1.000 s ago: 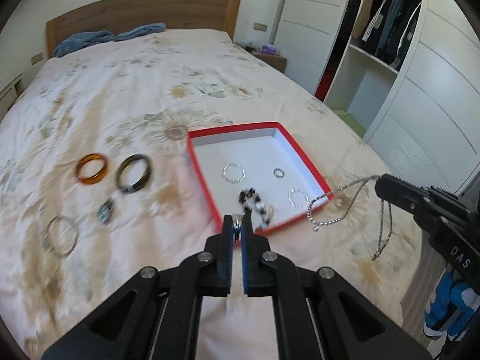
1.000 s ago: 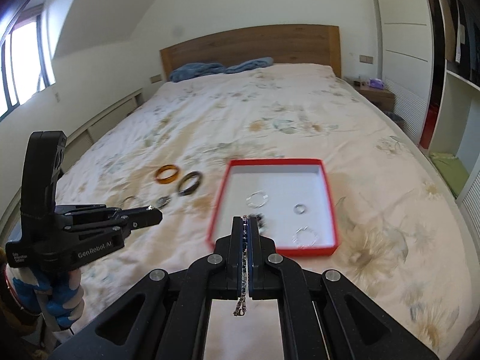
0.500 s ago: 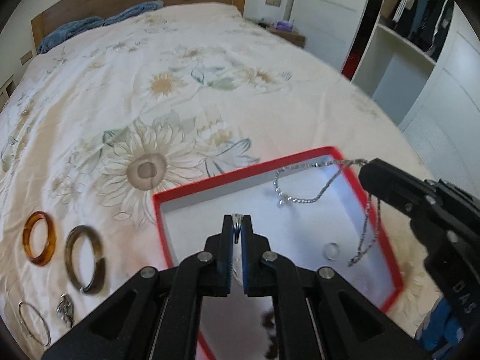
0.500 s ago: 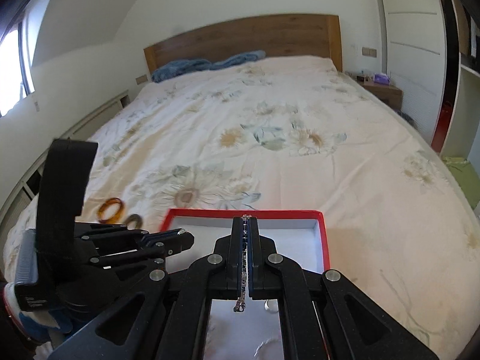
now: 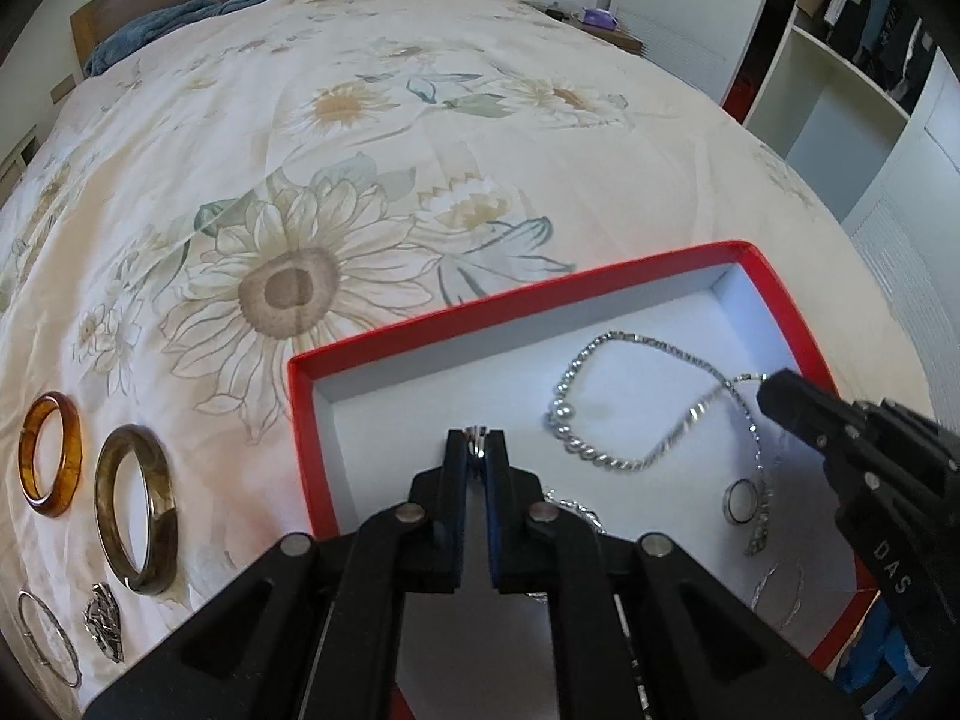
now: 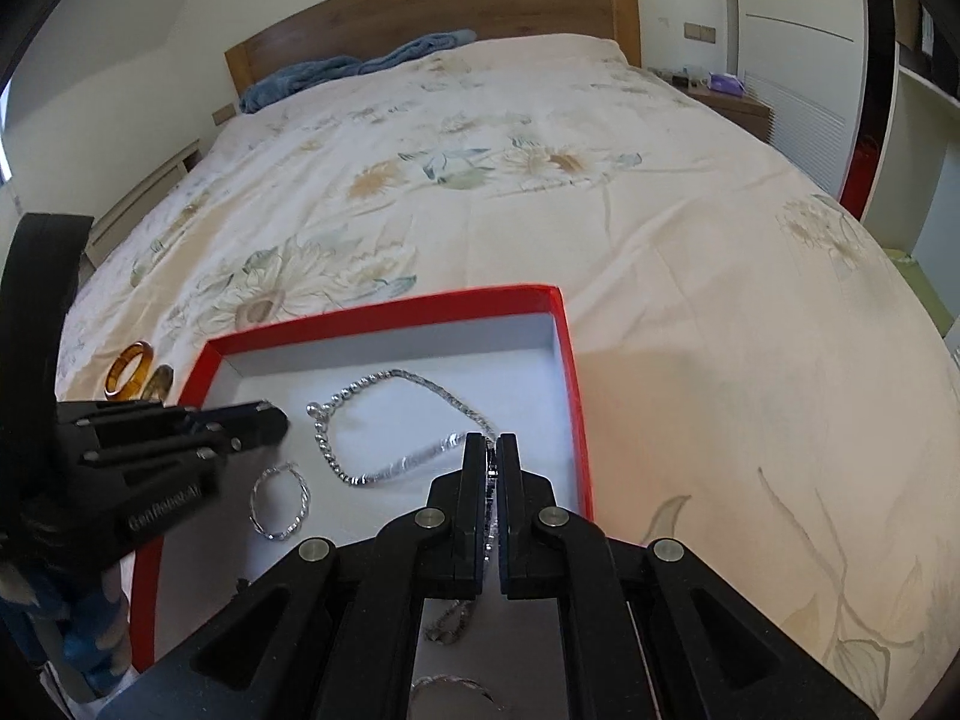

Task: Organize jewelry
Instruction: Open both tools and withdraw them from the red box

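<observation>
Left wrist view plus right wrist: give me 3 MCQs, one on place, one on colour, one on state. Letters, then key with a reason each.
1. Where do the two bangles lie?
A. in the box
B. on the bedspread, outside the box
C. on the nightstand

2. What colour is the box rim?
A. red
B. blue
C. green

3. How is the right claw?
A. wide open
B. shut on the silver chain
C. shut on a bangle

Key:
1 B, the amber bangle and brown bangle rest on the floral bedspread, left of the box.
2 A, its walls are red around a white floor.
3 B, the right claw pinches the silver chain, which trails into the box.
</observation>
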`<state>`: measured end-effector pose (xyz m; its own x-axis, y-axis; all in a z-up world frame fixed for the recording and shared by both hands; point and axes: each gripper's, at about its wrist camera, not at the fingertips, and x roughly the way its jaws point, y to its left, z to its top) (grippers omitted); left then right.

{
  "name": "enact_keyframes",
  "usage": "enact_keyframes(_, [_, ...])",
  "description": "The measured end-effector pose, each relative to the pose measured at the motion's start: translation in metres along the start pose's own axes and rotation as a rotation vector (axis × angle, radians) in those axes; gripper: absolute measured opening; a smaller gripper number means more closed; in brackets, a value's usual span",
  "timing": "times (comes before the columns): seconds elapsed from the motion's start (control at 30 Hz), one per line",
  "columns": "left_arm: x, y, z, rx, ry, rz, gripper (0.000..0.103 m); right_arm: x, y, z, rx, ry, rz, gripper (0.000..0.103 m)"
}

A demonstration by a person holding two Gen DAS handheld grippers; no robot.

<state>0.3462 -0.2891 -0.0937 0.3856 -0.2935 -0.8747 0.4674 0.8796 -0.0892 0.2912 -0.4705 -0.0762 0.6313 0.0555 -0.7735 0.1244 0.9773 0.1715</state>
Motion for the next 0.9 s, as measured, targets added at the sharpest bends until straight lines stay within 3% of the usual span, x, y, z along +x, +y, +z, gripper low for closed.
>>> enact_keyframes(0.07, [-0.002, 0.003, 0.001, -0.010, 0.001, -0.014, 0.006, -0.001, -0.001, -0.003, 0.003, 0.003, -0.004, 0.004])
enact_keyframes(0.2, [-0.011, 0.001, -0.001, -0.006, 0.001, -0.042, 0.009, -0.011, -0.002, -0.007, 0.005, 0.008, -0.014, 0.016])
enact_keyframes(0.37, [-0.046, -0.002, -0.006, 0.001, -0.040, -0.088, 0.013, -0.043, 0.001, -0.009, 0.009, -0.022, -0.019, 0.018])
enact_keyframes(0.67, [-0.152, 0.010, -0.022, -0.016, -0.130, -0.150, 0.013, -0.145, 0.029, -0.019, -0.013, -0.130, -0.005, 0.029])
enact_keyframes(0.9, [-0.258, 0.020, -0.043, 0.003, -0.256, -0.118, 0.013, -0.234, 0.068, -0.035, -0.036, -0.224, 0.023, 0.034])
